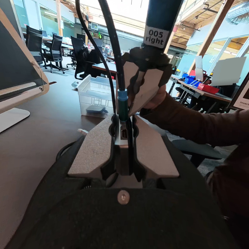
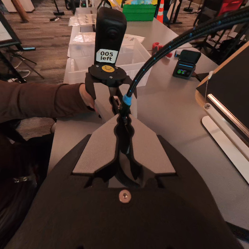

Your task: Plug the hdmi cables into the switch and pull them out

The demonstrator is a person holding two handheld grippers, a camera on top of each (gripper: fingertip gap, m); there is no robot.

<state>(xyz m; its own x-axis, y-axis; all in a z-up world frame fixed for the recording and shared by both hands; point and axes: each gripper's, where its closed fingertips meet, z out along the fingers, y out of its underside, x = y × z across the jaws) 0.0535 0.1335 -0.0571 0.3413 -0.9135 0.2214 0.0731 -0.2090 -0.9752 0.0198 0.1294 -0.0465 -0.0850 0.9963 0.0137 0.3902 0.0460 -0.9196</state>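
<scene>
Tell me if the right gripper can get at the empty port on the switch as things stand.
Probably not yet. The right gripper is shut on the green plug, which sits at the neighbouring port. The empty port faces open between the left gripper's fingers holding the switch, so it is free once the right lets go.

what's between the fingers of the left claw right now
The silver HDMI switch, one empty port facing up, a green-and-blue plug seated at its far end. Its lower body and other sides are hidden by the fingers.

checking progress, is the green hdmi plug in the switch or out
In, or nearly: the green plug meets the upper port of the switch, held by the left claw. Seating depth cannot be told. The port below is empty.
</scene>
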